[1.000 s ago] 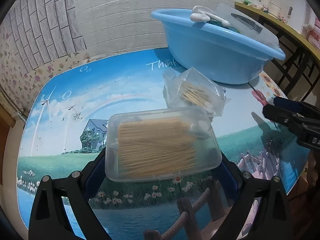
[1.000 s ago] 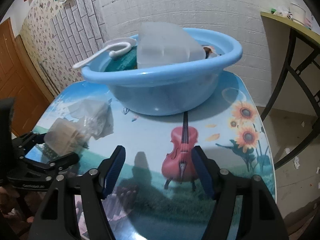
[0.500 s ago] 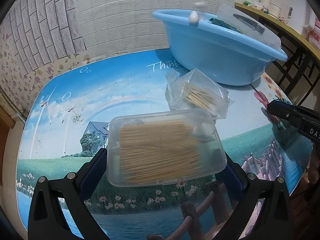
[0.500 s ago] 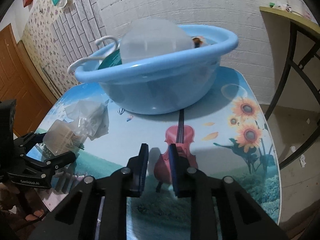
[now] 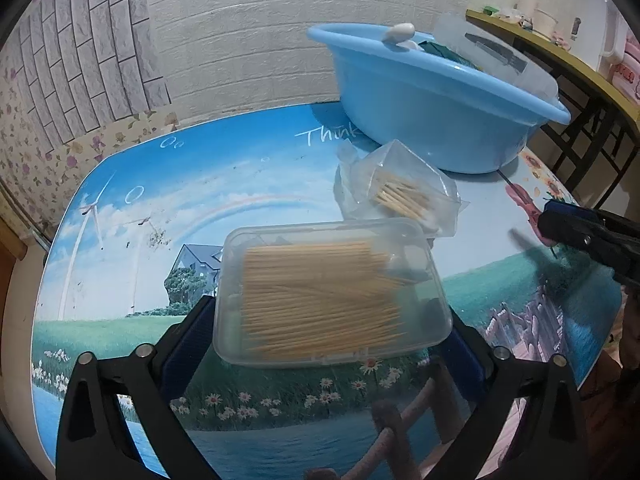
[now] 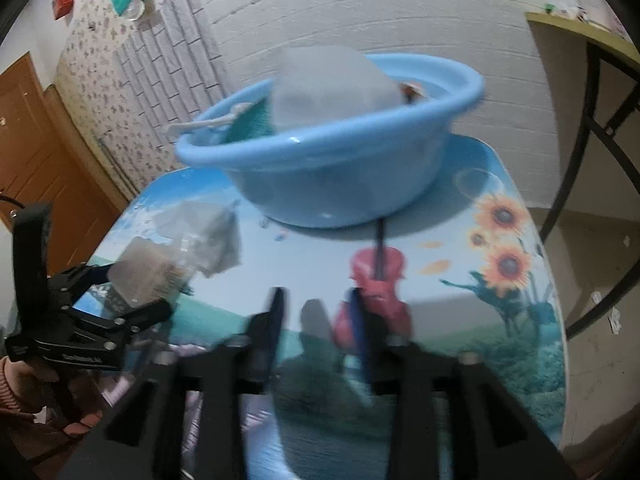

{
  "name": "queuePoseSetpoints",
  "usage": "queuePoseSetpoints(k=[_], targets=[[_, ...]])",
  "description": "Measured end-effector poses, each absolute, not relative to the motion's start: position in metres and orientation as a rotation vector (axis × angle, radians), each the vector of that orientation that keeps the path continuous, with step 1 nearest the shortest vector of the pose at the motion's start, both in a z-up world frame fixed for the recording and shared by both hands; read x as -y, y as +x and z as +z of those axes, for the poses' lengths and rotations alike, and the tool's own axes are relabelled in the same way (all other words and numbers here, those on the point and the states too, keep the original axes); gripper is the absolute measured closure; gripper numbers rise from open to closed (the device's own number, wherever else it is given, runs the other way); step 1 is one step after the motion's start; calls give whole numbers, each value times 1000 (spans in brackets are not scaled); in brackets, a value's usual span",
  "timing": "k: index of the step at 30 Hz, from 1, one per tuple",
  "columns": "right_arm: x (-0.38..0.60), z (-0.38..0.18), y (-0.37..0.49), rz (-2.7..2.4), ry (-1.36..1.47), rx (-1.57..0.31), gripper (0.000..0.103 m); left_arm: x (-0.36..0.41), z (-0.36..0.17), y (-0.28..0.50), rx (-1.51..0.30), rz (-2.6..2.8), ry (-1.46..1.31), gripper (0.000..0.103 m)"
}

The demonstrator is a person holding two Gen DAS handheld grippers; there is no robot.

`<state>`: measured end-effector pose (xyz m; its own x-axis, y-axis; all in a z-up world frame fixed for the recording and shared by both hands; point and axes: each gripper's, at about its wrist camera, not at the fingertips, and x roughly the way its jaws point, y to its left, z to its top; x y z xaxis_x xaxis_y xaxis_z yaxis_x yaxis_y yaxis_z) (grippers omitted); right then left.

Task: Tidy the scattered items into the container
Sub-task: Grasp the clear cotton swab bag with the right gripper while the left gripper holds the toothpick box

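Two tools show. The left tool [image 5: 332,320] is clamped on a clear, rounded-corner plastic box [image 5: 330,290] packed with pale wooden toothpicks, held over the bench's [image 5: 192,200] glossy printed top. Just beyond lies a crinkled clear bag [image 5: 400,196] of more sticks, near the smooth blue basin [image 5: 432,100] at the far edge. The right tool [image 6: 316,316], blurred, has its fingers slightly apart, wider than half a second ago, and holds nothing.
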<state>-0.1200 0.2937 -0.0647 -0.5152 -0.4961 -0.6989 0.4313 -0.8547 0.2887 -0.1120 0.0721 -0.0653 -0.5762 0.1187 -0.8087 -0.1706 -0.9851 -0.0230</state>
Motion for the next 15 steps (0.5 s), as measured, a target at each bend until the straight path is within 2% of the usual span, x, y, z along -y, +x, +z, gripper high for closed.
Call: queuePoseSetpoints(k=[5,10,15], targets=[[-259,-57,-124,-2267,1087,70,48,-64,-64,-112,-81,2662,-1343,10],[-224,-59,-131,-2224,1084,-33,41,-53,-64,-114,-54,2672,-1358,10],[-198,-64,-140,-2211,1107,-115,40,-43,-64,-111,-38,2691,-1368,10]])
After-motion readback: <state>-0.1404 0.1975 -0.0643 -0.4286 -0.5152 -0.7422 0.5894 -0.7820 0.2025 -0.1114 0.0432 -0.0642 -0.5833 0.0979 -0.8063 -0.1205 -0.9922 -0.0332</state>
